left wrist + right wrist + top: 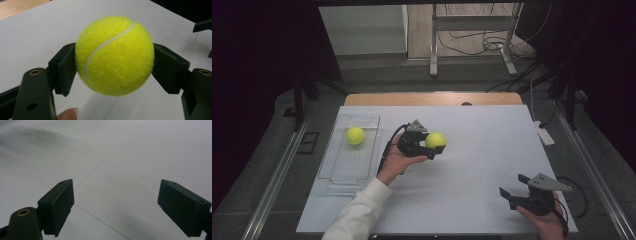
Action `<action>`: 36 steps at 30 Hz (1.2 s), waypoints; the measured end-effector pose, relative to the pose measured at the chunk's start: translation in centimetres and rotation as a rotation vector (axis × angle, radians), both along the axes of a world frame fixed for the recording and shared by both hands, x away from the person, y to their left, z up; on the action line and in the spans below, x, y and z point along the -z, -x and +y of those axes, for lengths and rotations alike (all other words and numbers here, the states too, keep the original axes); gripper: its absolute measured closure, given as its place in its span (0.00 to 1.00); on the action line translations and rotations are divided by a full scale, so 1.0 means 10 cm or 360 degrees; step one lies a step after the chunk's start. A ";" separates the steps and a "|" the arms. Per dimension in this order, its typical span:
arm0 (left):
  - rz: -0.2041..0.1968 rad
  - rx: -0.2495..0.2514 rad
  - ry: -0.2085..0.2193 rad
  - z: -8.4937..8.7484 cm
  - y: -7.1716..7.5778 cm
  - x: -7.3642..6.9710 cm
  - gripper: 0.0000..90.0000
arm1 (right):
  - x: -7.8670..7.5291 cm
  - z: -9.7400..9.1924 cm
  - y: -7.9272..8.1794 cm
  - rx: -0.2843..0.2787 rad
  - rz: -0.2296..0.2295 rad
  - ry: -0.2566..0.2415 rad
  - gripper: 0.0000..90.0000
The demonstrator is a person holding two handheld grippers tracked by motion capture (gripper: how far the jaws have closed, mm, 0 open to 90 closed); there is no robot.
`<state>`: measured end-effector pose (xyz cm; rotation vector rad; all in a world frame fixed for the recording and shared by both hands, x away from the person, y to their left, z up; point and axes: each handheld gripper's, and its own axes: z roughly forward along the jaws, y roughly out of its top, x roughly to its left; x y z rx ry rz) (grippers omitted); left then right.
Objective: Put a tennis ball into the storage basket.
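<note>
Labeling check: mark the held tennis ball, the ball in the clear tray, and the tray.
held tennis ball (pixel 115 56), left gripper view, felt centre
ball in tray (pixel 355 135), high view, its middle
clear tray (pixel 343 176), high view, bare floor near front

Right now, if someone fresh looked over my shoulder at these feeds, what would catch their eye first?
The bright yellow tennis ball clamped between the jaws of the left gripper, held just above the middle of the white table. Next, a second yellow ball lying in the far end of the clear tray at the table's left side. The right gripper sits near the table's near right corner, jaws wide apart with nothing between them.
</note>
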<state>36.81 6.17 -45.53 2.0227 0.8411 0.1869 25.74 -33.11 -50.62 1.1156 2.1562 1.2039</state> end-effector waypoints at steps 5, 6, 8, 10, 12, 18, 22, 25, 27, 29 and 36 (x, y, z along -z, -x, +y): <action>-0.0008 -0.0034 -0.0017 0.04 0.05 -0.01 0.30 | 0.00 0.00 0.00 -0.0001 0.0000 0.0005 0.16; -0.0005 -0.0029 -0.0011 0.05 0.05 -0.01 0.30 | 0.00 0.00 0.00 -0.0002 0.0001 0.0004 0.16; -0.0008 -0.0028 -0.0008 0.06 0.06 -0.01 0.30 | 0.00 0.00 0.00 -0.0002 0.0000 0.0005 0.16; -0.0013 -0.0022 -0.0006 0.08 0.07 -0.01 0.30 | 0.00 0.00 0.00 -0.0001 0.0001 0.0006 0.16; -0.0013 -0.0023 -0.0006 0.08 0.07 -0.01 0.30 | 0.00 0.00 0.00 0.0000 -0.0001 0.0007 0.16; -0.0020 -0.0036 0.0004 0.14 0.07 -0.02 0.30 | 0.01 0.00 0.00 0.0001 0.0004 0.0008 0.16; -0.0021 -0.0045 0.0012 0.18 0.07 -0.03 0.30 | 0.00 -0.02 0.00 0.0007 0.0002 0.0002 0.16; -0.0026 -0.0051 0.0011 0.20 0.08 -0.04 0.30 | 0.01 -0.02 0.00 0.0007 0.0003 0.0000 0.16; -0.0031 -0.0062 0.0013 0.20 0.08 -0.05 0.30 | 0.01 -0.02 0.00 0.0004 0.0004 0.0002 0.16; -0.0036 -0.0070 0.0016 0.21 0.08 -0.06 0.30 | 0.01 -0.02 0.00 0.0002 0.0003 0.0005 0.16; -0.0049 -0.0073 0.0029 0.24 0.10 -0.11 0.30 | 0.01 -0.02 0.00 0.0008 0.0002 0.0005 0.16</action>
